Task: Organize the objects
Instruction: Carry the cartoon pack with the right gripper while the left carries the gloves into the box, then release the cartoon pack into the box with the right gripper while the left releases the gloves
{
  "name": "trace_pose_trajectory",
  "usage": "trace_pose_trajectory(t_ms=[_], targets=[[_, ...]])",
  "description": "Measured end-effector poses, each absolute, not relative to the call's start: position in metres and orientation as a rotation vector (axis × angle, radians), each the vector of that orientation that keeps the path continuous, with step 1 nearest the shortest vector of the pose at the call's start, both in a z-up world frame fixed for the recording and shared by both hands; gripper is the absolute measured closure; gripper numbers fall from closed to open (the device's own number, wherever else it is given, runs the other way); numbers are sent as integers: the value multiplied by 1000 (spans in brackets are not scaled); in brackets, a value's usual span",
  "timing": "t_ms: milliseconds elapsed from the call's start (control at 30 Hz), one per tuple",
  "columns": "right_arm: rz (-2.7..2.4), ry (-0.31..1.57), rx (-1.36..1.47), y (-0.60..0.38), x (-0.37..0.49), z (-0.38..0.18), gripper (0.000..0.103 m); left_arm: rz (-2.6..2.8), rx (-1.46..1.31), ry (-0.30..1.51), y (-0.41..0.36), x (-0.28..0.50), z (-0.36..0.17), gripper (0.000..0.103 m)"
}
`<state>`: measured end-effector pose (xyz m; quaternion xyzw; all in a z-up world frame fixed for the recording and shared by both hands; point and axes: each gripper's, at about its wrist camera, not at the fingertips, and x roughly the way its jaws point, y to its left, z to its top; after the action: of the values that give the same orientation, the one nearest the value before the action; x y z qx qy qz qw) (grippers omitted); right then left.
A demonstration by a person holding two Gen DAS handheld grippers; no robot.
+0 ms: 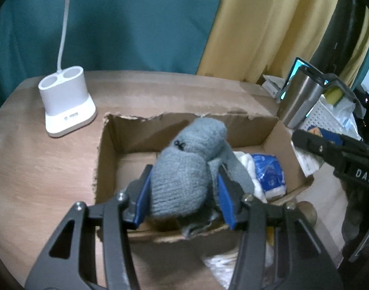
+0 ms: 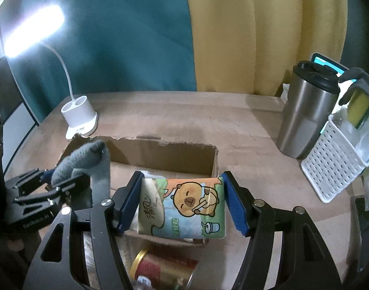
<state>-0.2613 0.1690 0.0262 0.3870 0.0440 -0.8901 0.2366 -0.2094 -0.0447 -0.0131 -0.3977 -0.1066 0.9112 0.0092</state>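
My left gripper [image 1: 183, 193] is shut on a rolled grey sock [image 1: 184, 166] and holds it over the near edge of an open cardboard box [image 1: 107, 149]. The sock also shows in the right wrist view [image 2: 85, 162], at the box's left side. Inside the box lie white items and a blue-and-white packet [image 1: 269, 171]. My right gripper [image 2: 182, 203] is shut on a tissue pack [image 2: 184, 207] with a cartoon bear, held over the near part of the same box [image 2: 213, 159].
A white lamp base [image 1: 65, 101] stands at the table's back left. A steel tumbler [image 2: 307, 111] and a white perforated basket [image 2: 329, 162] stand at the right. A red-and-gold can [image 2: 160, 268] lies in front of the box.
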Motion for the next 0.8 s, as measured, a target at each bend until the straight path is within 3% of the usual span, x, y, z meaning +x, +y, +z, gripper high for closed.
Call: trace_pose_trajectory(t_ms=[533,733,800], targets=[[-2427,102,1092,148,-297,15,35,2724,-1359,-353,-39,-231,-33,50],[-2422,91,1107,141,-310,5,31,2686,-1358,-376,-39,-236,-33,42],[-2411,81,1101,140,-311,5,25,2688,-1339,-380,-39,-234,-28,34]])
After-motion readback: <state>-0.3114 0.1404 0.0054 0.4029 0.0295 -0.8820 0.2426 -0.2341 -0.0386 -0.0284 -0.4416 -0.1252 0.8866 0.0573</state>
